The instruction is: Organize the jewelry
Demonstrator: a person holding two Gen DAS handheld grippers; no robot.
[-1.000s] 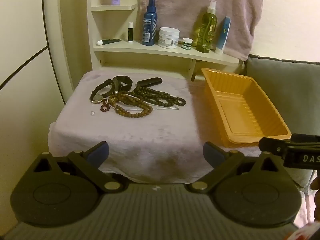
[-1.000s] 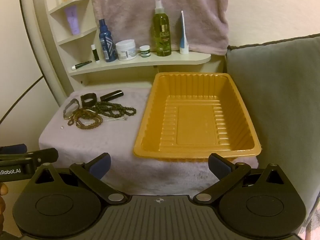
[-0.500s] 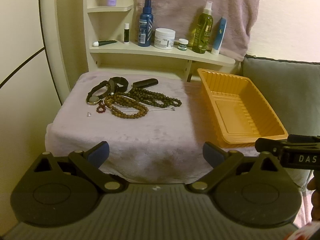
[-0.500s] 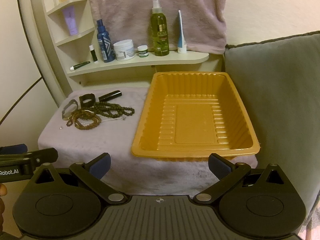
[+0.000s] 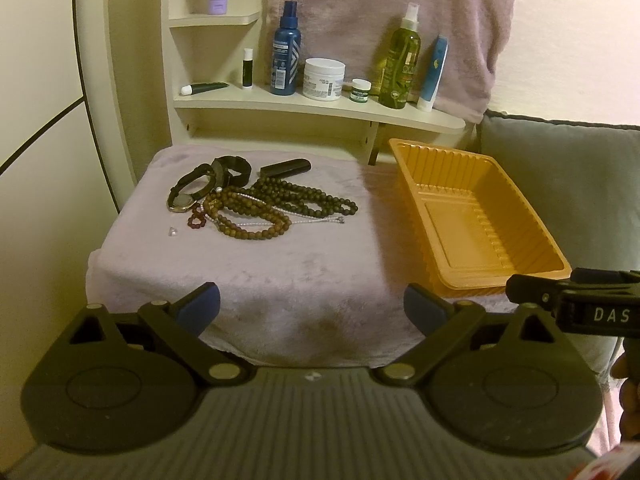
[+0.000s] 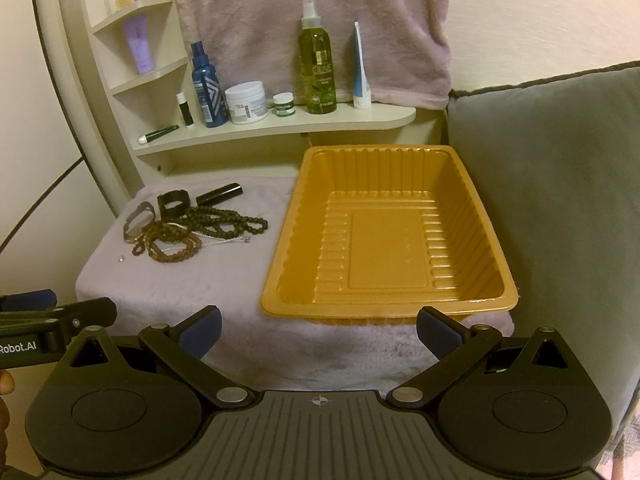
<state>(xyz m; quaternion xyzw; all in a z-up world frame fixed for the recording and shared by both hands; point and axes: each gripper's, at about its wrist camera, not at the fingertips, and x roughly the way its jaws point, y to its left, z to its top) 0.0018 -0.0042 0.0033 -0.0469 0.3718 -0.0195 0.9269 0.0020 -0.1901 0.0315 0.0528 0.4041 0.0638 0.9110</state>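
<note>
Left gripper (image 5: 312,306): jaws spread wide, blue pads (image 5: 200,307) far apart, nothing between them, touching nothing, held off the near edge of the towel-covered table (image 5: 280,280). Right gripper (image 6: 318,330): jaws likewise spread wide, pads (image 6: 202,330) well apart, empty, held before the near rim of the orange tray (image 6: 384,308), not touching it.

Jewelry in one tangled heap on the far left part of the towel. Brown bead necklace (image 5: 248,220) coiled at the near side of the heap; dark bead necklace (image 5: 304,200) stretched to the right, just behind it. Thin pale chain (image 5: 316,221) running out to the right from under the brown beads. Small red bead bracelet (image 5: 197,218) touching the brown coil on its left. Watch with a dark strap (image 5: 188,196) at the left end of the heap, round face toward the near side. Black band (image 5: 232,170) at the far side, beside a black tube (image 5: 286,168) lying flat to its right. Tiny clear stud (image 5: 173,231) alone, just near-left of the heap.

Orange tray on the right, well apart from the heap, ribbed inside, nothing in it. Behind, a cream shelf (image 5: 320,106) with a blue spray bottle (image 5: 285,50), white jar (image 5: 323,79), small green-lidded jar (image 5: 361,91), green spray bottle (image 5: 400,64) and blue-white tube (image 5: 434,72). Mauve towel (image 5: 392,4) hanging on the far wall; grey cushion (image 6: 560,184) at the right.
</note>
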